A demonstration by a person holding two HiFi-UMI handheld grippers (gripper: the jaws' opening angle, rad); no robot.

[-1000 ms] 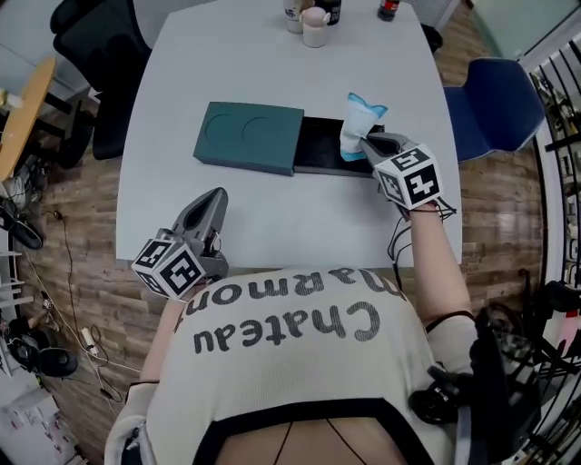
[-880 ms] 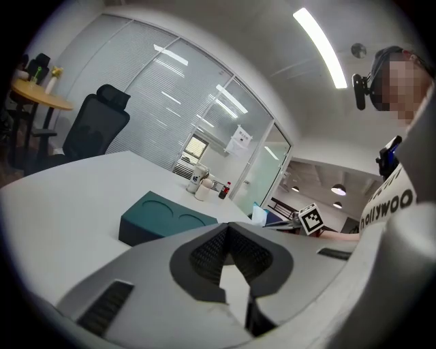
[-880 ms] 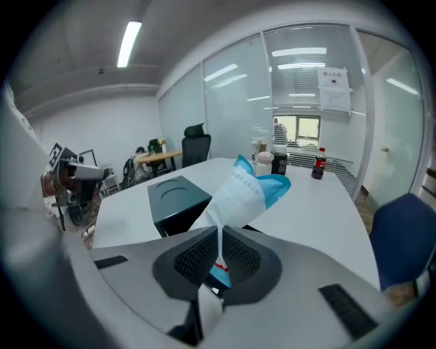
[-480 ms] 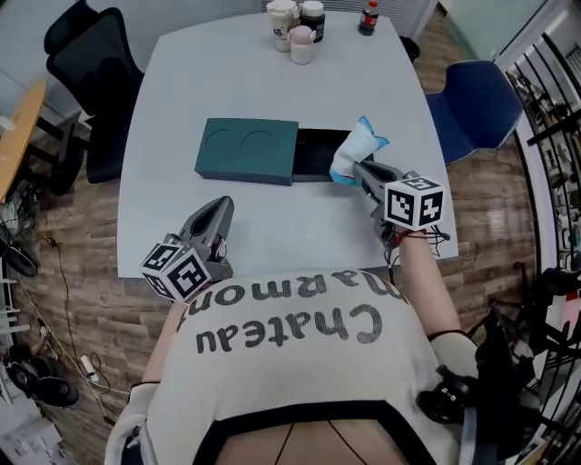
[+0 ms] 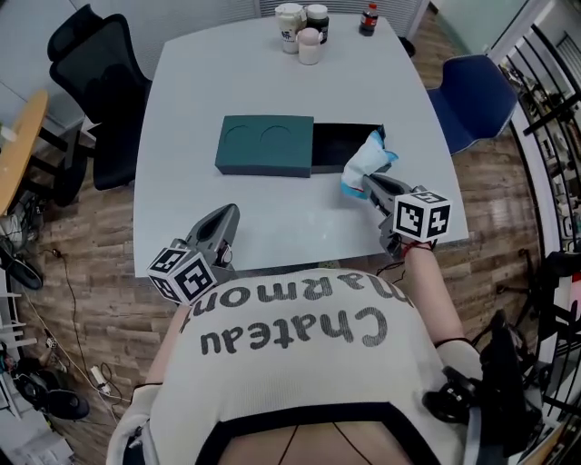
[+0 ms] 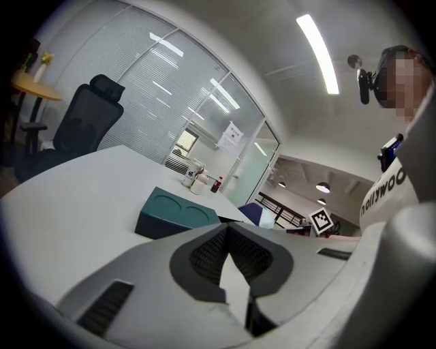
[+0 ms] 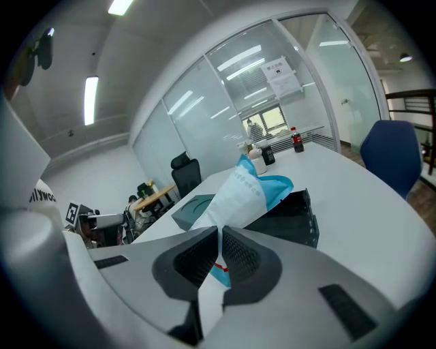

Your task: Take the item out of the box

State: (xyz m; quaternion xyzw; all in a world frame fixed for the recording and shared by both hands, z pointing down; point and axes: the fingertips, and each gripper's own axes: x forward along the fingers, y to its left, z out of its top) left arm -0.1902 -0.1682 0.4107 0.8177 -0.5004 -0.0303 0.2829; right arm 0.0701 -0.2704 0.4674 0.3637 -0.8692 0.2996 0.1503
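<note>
A teal box sleeve (image 5: 265, 145) lies on the white table (image 5: 218, 82), with its black inner tray (image 5: 338, 148) slid out to the right. My right gripper (image 5: 368, 184) is shut on the lower end of a white and blue packet (image 5: 366, 162), holding it just in front of the tray's near right corner. In the right gripper view the packet (image 7: 240, 193) rises from between the pads (image 7: 199, 255), with the tray (image 7: 294, 215) and sleeve (image 7: 193, 204) behind it. My left gripper (image 5: 224, 221) hovers at the near table edge, shut and empty, pointing toward the sleeve (image 6: 174, 215).
Cups and small bottles (image 5: 304, 23) stand at the table's far edge. A black office chair (image 5: 100, 82) is at the left and a blue chair (image 5: 472, 100) at the right. The near table edge (image 5: 300, 263) runs just below both grippers.
My right gripper has drawn the packet off the tray toward the near right of the table. The left gripper has stayed by the near edge.
</note>
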